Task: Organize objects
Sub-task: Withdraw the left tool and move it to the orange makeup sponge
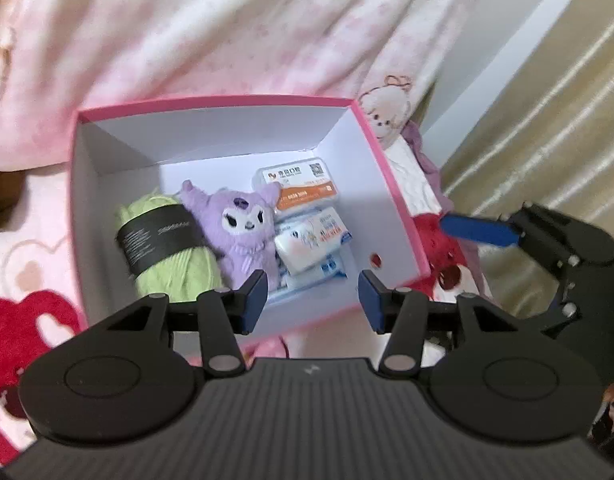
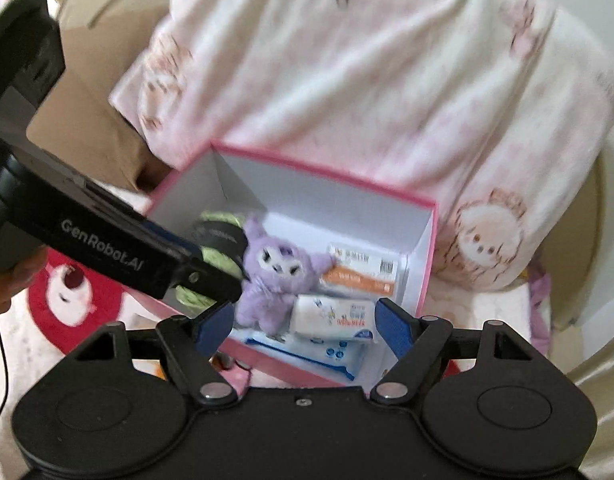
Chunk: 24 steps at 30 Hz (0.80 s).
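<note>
Toys are being kept tidy inside the pink box (image 1: 391, 184); both grippers, left gripper (image 1: 313, 300) at six o'clock and right gripper (image 2: 305, 326), are being held wide open, empty.

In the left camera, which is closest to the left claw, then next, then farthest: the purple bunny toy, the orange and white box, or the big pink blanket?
From the left claw:
1. Purple bunny toy, just ahead inside the pink box, on the left.
2. Orange and white box, deeper in, near the back wall.
3. Big pink blanket, behind the pink box, farthest.

Black tongs (image 1: 313, 300), blue pads (image 1: 254, 300) (white "GenRobot.AI" lettering).
</note>
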{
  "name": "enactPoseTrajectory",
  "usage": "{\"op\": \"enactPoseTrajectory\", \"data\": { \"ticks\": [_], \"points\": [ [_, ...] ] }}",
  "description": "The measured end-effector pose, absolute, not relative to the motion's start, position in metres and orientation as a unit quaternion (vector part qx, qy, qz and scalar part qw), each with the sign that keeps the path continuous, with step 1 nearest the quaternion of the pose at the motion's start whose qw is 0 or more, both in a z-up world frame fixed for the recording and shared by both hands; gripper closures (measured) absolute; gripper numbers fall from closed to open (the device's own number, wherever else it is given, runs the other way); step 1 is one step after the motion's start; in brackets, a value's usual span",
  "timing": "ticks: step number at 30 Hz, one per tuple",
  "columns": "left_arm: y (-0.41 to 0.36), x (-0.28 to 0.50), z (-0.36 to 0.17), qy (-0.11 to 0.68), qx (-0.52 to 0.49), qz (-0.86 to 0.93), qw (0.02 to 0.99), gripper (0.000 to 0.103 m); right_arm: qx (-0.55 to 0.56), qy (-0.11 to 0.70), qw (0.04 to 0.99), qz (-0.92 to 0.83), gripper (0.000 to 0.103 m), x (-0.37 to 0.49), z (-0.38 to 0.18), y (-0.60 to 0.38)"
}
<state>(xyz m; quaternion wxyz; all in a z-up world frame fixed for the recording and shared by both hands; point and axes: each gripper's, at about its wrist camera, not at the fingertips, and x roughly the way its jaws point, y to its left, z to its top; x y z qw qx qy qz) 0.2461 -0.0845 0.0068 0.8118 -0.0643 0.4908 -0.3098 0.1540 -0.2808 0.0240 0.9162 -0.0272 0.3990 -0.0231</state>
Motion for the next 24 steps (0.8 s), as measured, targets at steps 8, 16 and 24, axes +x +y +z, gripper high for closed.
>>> {"op": "enactPoseTrajectory", "data": {
  "ticks": [8, 16, 24],
  "points": [
    [-0.042, 0.185, 0.065, 0.474, -0.058, -0.308, 0.823, 0.053, -0.013, 0.343, 0.939, -0.009, 0.022, 0.111, 0.080, -0.243],
    [0.006, 0.143, 0.096, 0.458, -0.058, -0.288, 0.839, 0.051, -0.005, 0.335, 0.941, 0.058, 0.022, 0.086, 0.099, -0.202],
    [0.026, 0.121, 0.074, 0.439, -0.072, -0.277, 0.852, 0.049, -0.006, 0.333, 0.939, 0.091, 0.021, 0.070, 0.078, -0.181]
  ]
}}
